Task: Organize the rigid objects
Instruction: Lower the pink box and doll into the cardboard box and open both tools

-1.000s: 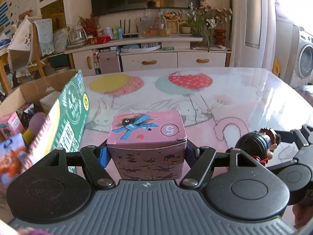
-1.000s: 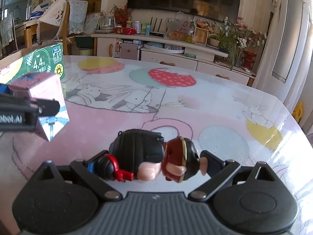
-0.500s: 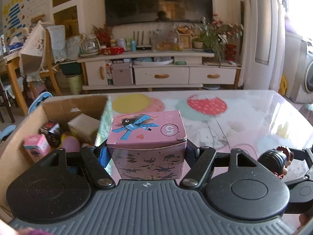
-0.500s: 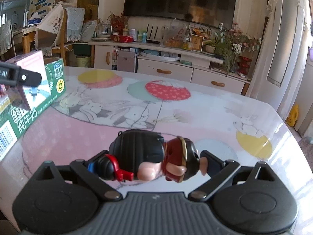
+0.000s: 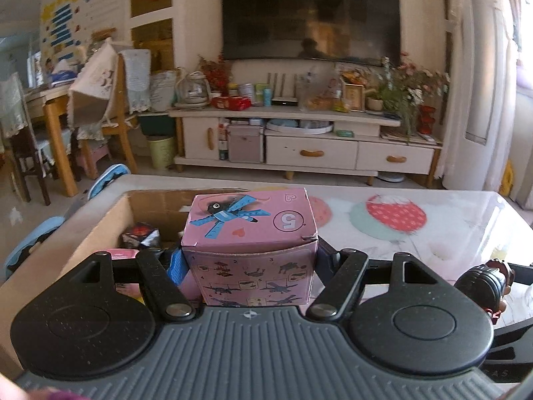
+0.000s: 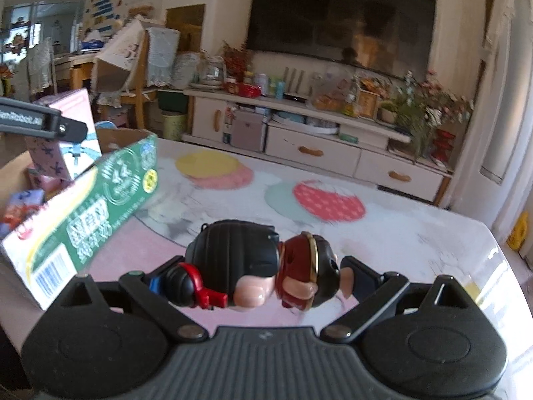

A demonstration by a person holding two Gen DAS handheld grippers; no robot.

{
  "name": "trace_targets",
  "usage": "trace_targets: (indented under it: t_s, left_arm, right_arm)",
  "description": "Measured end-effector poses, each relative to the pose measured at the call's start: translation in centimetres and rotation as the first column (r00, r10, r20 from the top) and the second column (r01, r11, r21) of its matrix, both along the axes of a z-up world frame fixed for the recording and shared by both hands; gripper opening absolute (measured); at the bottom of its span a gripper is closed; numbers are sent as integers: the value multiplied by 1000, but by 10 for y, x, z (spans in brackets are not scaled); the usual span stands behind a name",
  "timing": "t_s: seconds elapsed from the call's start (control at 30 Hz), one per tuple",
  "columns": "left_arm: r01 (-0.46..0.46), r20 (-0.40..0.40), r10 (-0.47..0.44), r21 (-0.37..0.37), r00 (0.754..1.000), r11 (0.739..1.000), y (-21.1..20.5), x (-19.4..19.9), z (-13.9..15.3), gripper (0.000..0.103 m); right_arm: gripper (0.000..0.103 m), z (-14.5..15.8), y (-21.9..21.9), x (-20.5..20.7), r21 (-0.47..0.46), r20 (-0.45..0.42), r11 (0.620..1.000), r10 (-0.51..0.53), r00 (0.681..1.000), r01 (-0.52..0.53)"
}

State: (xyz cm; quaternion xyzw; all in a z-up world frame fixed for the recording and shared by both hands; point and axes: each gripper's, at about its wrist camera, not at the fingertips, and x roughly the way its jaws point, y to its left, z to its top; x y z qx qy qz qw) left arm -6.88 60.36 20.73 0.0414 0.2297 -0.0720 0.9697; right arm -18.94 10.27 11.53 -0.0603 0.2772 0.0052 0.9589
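Black ribbed hand-held gripper [image 5: 250, 266], possibly blue-padded.

We note a glossy table [image 6: 399, 233] with a printed top: pale rabbits and round patches in yellow, pink, teal and red with white spots. At its left edge sits an open cardboard box [image 5: 100, 230], its right wall printed green with white characters and a barcode. Small packages lie inside the box; we cannot tell them apart. The rest of the top, right and far, shows only window glare.
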Motion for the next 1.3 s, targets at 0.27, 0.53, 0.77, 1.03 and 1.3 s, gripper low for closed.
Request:
trace_targets:
  t_s: [0.27,0.53,0.77,1.03,1.3]
  left_arm:
    - [-67,-23,66,-19,998,998,31,11,3,89]
    - [-128,-54,126,-30,991,991,55,20,0,89]
    - [-177,-86,174,-29,981,984,69,28,-4,89]
    - [-229,-134,225,-19,965,973,85,37,-12,89]
    - [-280,-181,273,-15,945,960,93,39,-18,89]
  right_arm:
    - [97,19,34,18,4,42,996,83,996,-84]
    - [97,36,70,48,-5,80,986,169,982,-169]
    - [97,41,97,79,-8,88,973,231,969,-231]
    - [97,39,129,103,-22,89,949,315,945,-315]
    - [97,32,148,120,-13,82,925,380,921,-380]
